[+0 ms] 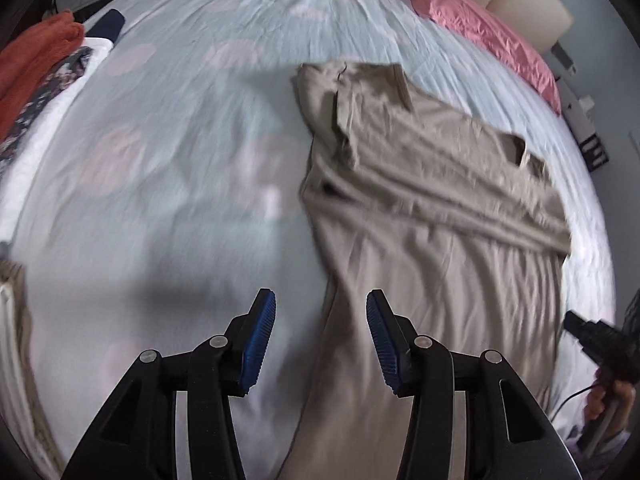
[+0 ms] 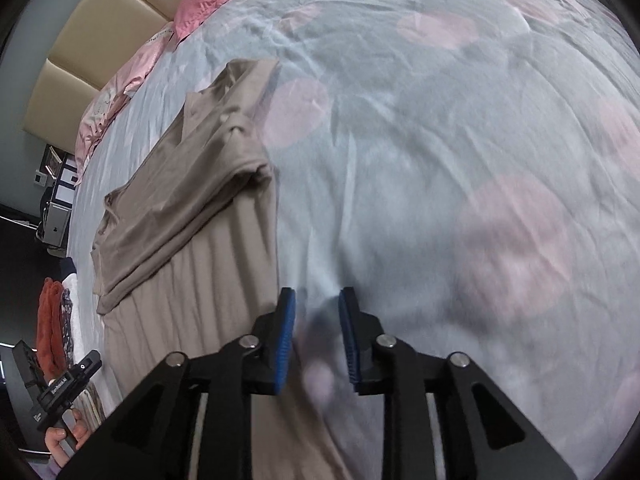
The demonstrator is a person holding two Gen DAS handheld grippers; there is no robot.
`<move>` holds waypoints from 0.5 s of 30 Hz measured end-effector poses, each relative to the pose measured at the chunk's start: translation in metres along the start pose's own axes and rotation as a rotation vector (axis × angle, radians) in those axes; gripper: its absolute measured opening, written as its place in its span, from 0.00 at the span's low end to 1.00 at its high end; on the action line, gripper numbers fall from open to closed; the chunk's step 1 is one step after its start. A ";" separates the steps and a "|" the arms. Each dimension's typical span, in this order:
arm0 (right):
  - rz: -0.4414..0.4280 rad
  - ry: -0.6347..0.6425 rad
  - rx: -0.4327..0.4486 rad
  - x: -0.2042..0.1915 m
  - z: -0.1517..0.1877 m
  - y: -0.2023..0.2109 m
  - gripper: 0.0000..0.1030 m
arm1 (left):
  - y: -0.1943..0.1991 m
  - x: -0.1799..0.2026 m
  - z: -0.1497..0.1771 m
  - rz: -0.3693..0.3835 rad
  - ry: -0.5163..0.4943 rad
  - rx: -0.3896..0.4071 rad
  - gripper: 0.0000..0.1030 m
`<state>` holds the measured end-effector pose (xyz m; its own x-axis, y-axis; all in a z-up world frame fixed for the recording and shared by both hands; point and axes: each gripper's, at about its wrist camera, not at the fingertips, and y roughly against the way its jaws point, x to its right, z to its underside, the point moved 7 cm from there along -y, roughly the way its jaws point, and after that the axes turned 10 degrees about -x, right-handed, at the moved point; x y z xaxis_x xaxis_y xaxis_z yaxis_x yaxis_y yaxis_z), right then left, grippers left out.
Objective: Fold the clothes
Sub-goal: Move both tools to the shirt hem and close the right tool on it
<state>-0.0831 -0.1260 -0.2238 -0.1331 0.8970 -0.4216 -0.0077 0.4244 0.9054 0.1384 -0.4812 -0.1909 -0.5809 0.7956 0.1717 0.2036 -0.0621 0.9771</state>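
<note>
Your one beige garment [image 1: 432, 216] lies flat on the bed [image 1: 180, 160], its upper part folded down across the body, creased lengthwise. Your two tools are both partly open and empty: left tool [image 1: 321, 308] over the garment's edge, right tool [image 2: 317, 304] just beside it.

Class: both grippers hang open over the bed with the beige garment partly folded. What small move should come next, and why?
Probably lower the left gripper onto the beige garment's long lower section and pinch it, ready to fold toward the collar. Both the left and right gripper are empty, the top is already folded over, and the lower part lies stretched out.
</note>
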 end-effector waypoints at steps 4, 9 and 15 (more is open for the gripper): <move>-0.016 -0.010 -0.089 0.002 0.048 -0.008 0.29 | 0.000 -0.010 0.043 -0.027 0.020 -0.084 0.48; 0.036 0.039 -0.146 -0.001 0.089 -0.008 0.29 | -0.001 -0.019 0.083 -0.043 0.048 -0.180 0.54; 0.111 0.111 -0.208 -0.006 0.118 -0.012 0.30 | -0.012 -0.029 0.111 -0.150 0.049 -0.277 0.59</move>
<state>0.0350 -0.1224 -0.2380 -0.2524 0.9126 -0.3218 -0.1894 0.2796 0.9413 0.2404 -0.4362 -0.2211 -0.6271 0.7786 0.0228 -0.1051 -0.1136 0.9879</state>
